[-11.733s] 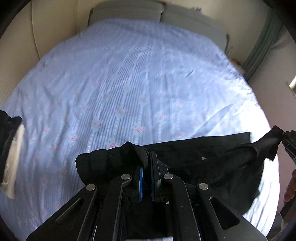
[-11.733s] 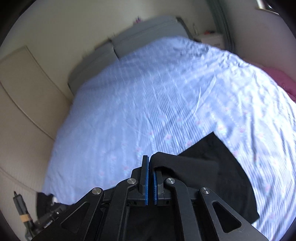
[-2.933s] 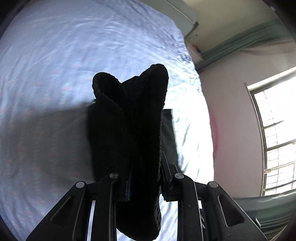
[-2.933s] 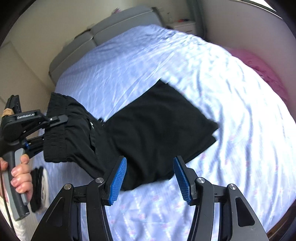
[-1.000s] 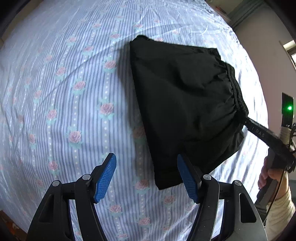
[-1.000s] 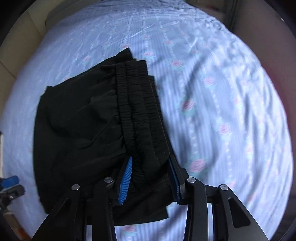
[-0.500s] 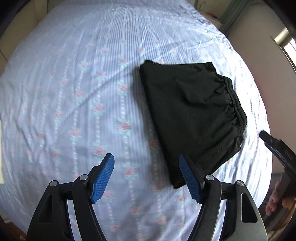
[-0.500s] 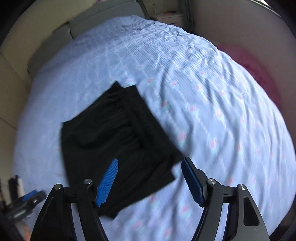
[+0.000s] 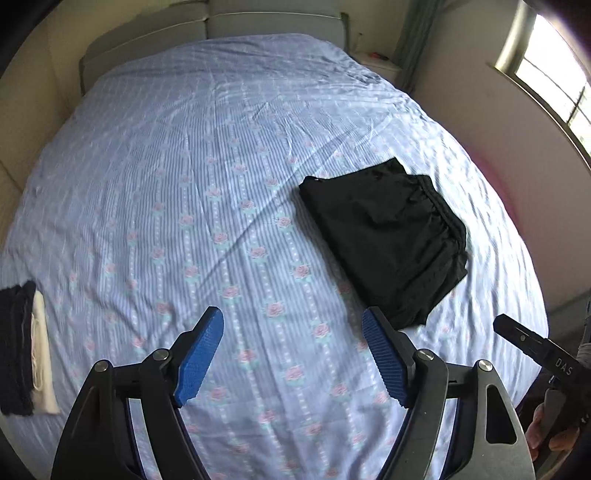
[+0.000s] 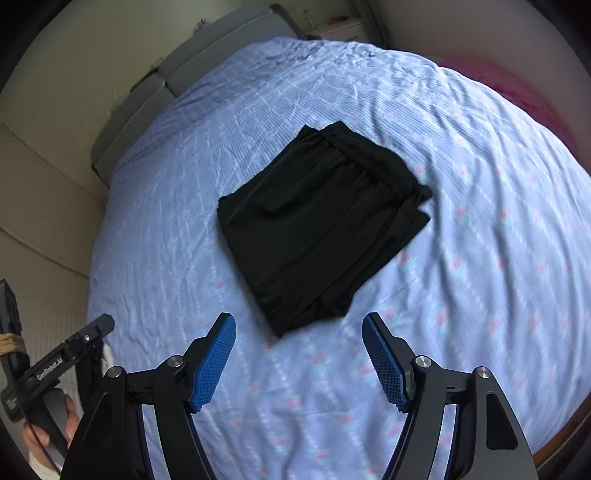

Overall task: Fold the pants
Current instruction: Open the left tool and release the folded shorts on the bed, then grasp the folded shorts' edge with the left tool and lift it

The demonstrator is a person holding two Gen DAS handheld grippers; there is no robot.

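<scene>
The black pants (image 9: 384, 240) lie folded into a compact rectangle on the blue flowered bedsheet (image 9: 221, 184), the elastic waistband on top at the right side. They also show in the right wrist view (image 10: 317, 229). My left gripper (image 9: 293, 350) is open and empty, raised above the bed to the left of the pants. My right gripper (image 10: 299, 354) is open and empty, raised in front of the pants. Neither touches the cloth.
A stack of folded dark and white clothes (image 9: 22, 347) lies at the bed's left edge. Grey pillows (image 9: 207, 26) sit at the headboard. A nightstand (image 10: 340, 27) and a window (image 9: 550, 77) are on the right. Something pink (image 10: 517, 88) lies beside the bed.
Both grippers have drawn back and risen away from the folded pants, which look smaller now. The pants have stayed in place on the bed.
</scene>
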